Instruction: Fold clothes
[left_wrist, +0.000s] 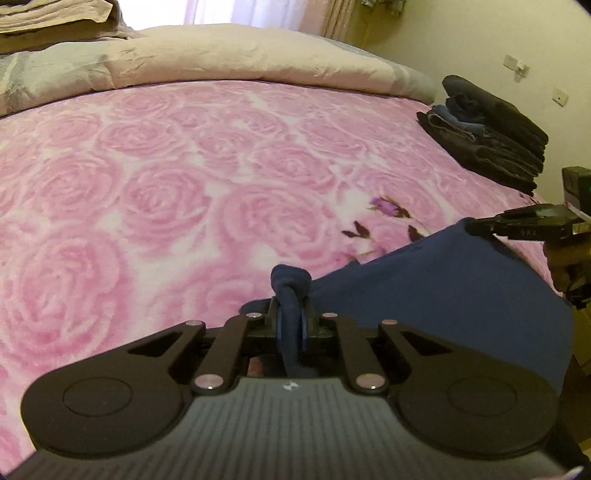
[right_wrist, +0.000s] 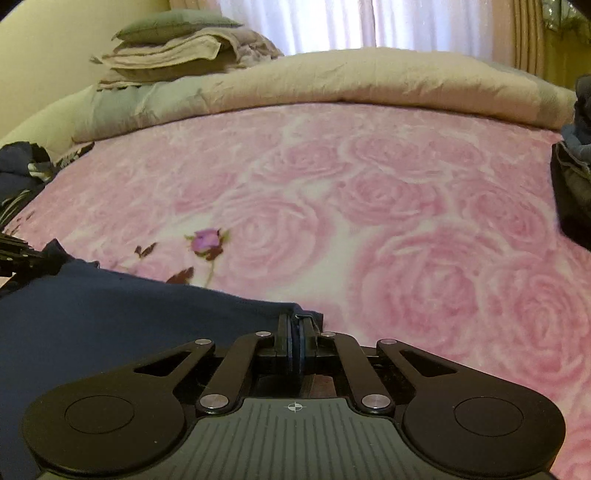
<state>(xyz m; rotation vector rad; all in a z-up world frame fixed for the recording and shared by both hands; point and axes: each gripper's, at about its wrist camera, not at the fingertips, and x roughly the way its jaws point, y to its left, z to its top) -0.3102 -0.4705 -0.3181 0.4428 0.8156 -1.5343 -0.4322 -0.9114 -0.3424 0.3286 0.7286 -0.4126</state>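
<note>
A navy blue garment (left_wrist: 443, 291) hangs stretched between my two grippers above a bed with a pink rose blanket (left_wrist: 147, 184). My left gripper (left_wrist: 290, 306) is shut on a bunched corner of the garment. My right gripper (right_wrist: 295, 332) is shut on the garment's other edge (right_wrist: 110, 314). In the left wrist view the right gripper (left_wrist: 476, 225) shows at the right edge, pinching the cloth. In the right wrist view the left gripper (right_wrist: 40, 262) shows at the left edge, on the cloth.
A stack of folded dark clothes (left_wrist: 487, 133) lies at the bed's right edge. A rolled beige and grey quilt (left_wrist: 221, 62) runs along the far side. Folded bedding (right_wrist: 173, 48) sits far left. A dark heap of clothes (right_wrist: 22, 170) lies left.
</note>
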